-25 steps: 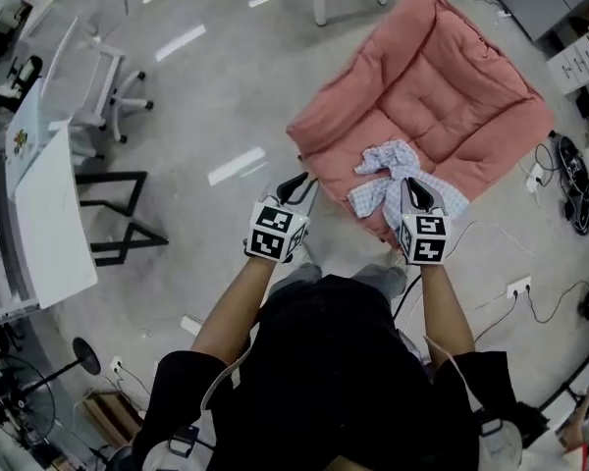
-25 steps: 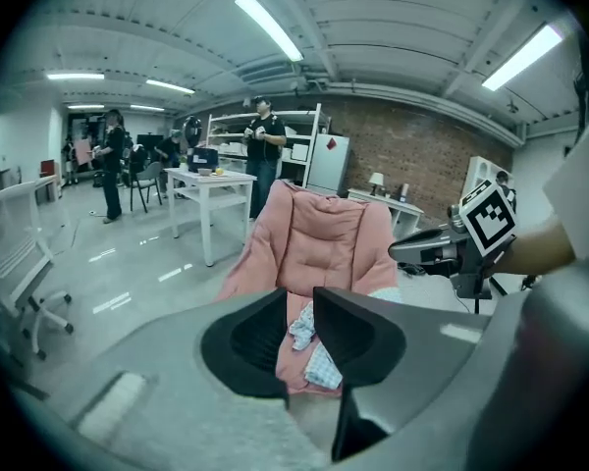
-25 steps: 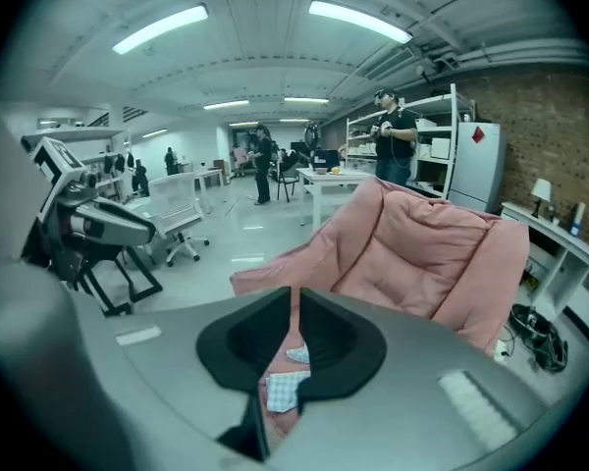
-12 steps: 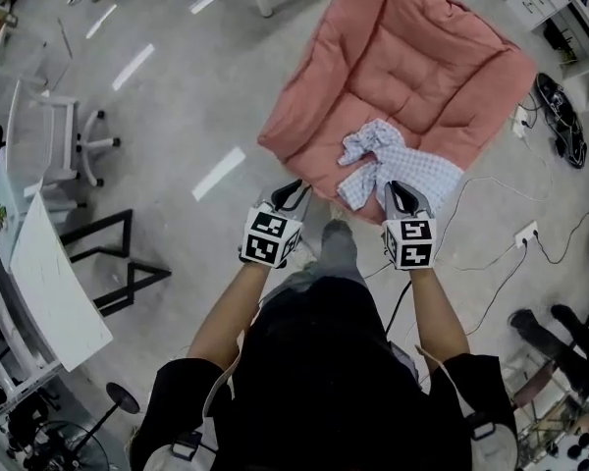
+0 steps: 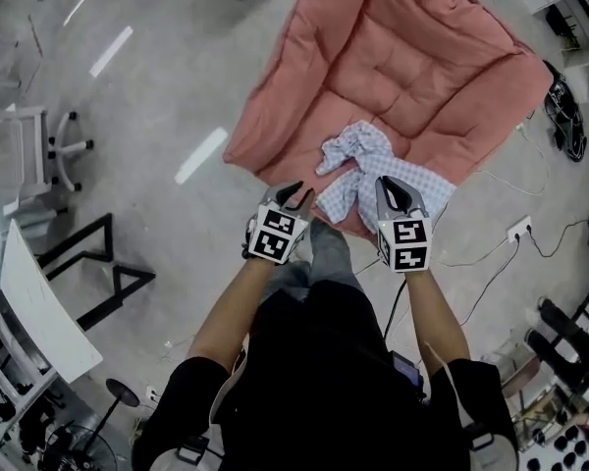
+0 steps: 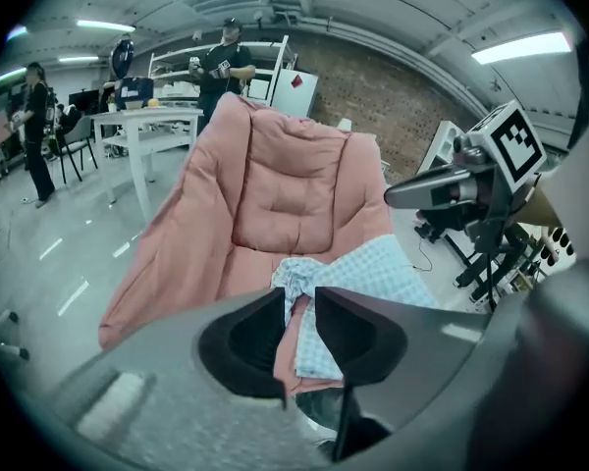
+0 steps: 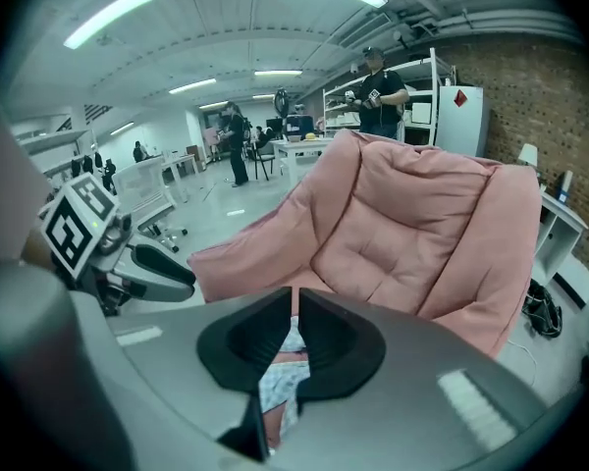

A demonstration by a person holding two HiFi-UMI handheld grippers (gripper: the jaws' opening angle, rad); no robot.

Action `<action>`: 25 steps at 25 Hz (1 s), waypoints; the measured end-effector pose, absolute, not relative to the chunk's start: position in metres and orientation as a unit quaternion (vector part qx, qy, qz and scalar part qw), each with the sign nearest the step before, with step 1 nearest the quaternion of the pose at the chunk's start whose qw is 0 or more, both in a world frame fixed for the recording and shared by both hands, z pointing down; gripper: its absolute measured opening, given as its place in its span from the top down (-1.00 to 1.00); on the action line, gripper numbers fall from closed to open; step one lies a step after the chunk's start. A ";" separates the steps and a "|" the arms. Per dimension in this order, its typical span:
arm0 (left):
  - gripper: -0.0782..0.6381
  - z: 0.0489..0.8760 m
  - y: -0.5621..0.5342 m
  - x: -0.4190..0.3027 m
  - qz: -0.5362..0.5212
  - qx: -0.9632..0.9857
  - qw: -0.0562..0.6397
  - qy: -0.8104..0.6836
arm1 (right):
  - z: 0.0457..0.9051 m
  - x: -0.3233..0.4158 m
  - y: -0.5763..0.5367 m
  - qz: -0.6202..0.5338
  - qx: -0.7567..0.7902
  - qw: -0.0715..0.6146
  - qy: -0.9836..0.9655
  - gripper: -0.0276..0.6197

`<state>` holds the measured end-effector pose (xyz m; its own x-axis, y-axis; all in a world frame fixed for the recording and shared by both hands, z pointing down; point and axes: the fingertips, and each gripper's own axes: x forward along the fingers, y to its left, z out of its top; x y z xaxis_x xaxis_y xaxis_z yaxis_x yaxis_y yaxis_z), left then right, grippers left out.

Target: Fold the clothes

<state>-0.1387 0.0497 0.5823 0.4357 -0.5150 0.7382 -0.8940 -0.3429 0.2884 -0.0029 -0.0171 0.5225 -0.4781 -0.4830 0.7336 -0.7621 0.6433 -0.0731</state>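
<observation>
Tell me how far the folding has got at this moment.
Done: nothing; the checked cloth lies crumpled on the pink cushion. In hand: nothing gripped; the left gripper, jaws slightly apart, and right gripper, jaws shut, hover empty at the cushion's near edge. Left: grasp, spread, fold.

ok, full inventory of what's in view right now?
floor lounger cushion: 1, pink, on the floor ahead, back raised
checked garment: 1, pale blue and white, crumpled on the cushion's near edge
office chair: 1, white, floor at far left
stand frame: 1, black, floor at left
power strip: 1, white, floor at right, cables running from it
bystanders: at least two, dark clothes, standing at the back of the room
left gripper: 1, grey with marker cube, at the cushion's near edge, jaws slightly apart, nothing between them
right gripper: 1, grey with marker cube, over the garment, jaws together
</observation>
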 end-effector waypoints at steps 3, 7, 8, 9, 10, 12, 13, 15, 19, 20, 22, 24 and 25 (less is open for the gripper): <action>0.47 0.624 0.037 -0.129 0.292 0.766 0.363 -0.443 | 0.540 0.006 -0.031 0.210 0.368 0.357 -0.832 0.83; 0.47 0.675 0.023 -0.122 0.317 0.758 0.376 -0.429 | 0.562 0.017 -0.044 0.221 0.371 0.359 -0.828 0.83; 0.47 0.687 0.021 -0.121 0.322 0.755 0.379 -0.427 | 0.568 0.021 -0.044 0.225 0.372 0.359 -0.826 0.83; 0.47 0.701 0.019 -0.120 0.328 0.752 0.382 -0.426 | 0.574 0.025 -0.044 0.230 0.373 0.360 -0.824 0.83; 0.46 0.715 0.018 -0.118 0.334 0.749 0.385 -0.424 | 0.580 0.028 -0.043 0.234 0.374 0.360 -0.822 0.83; 0.43 0.743 0.019 -0.115 0.347 0.745 0.388 -0.416 | 0.590 0.035 -0.039 0.245 0.379 0.361 -0.816 0.83; 0.41 0.756 0.018 -0.113 0.354 0.745 0.387 -0.411 | 0.595 0.039 -0.036 0.251 0.382 0.360 -0.813 0.83; 0.39 0.778 0.017 -0.109 0.368 0.745 0.386 -0.399 | 0.603 0.046 -0.030 0.264 0.388 0.359 -0.807 0.83; 0.35 0.816 0.018 -0.106 0.397 0.739 0.384 -0.386 | 0.617 0.063 -0.017 0.281 0.398 0.362 -0.795 0.83; 0.34 0.823 0.018 -0.107 0.404 0.737 0.382 -0.385 | 0.620 0.067 -0.013 0.286 0.401 0.363 -0.791 0.83; 0.34 0.837 0.018 -0.106 0.419 0.735 0.377 -0.377 | 0.624 0.073 -0.007 0.295 0.406 0.363 -0.785 0.83; 0.34 0.850 0.019 -0.100 0.431 0.737 0.377 -0.360 | 0.627 0.078 -0.003 0.301 0.411 0.363 -0.780 0.83; 0.34 0.855 0.019 -0.097 0.435 0.737 0.378 -0.352 | 0.629 0.080 -0.002 0.302 0.413 0.363 -0.779 0.83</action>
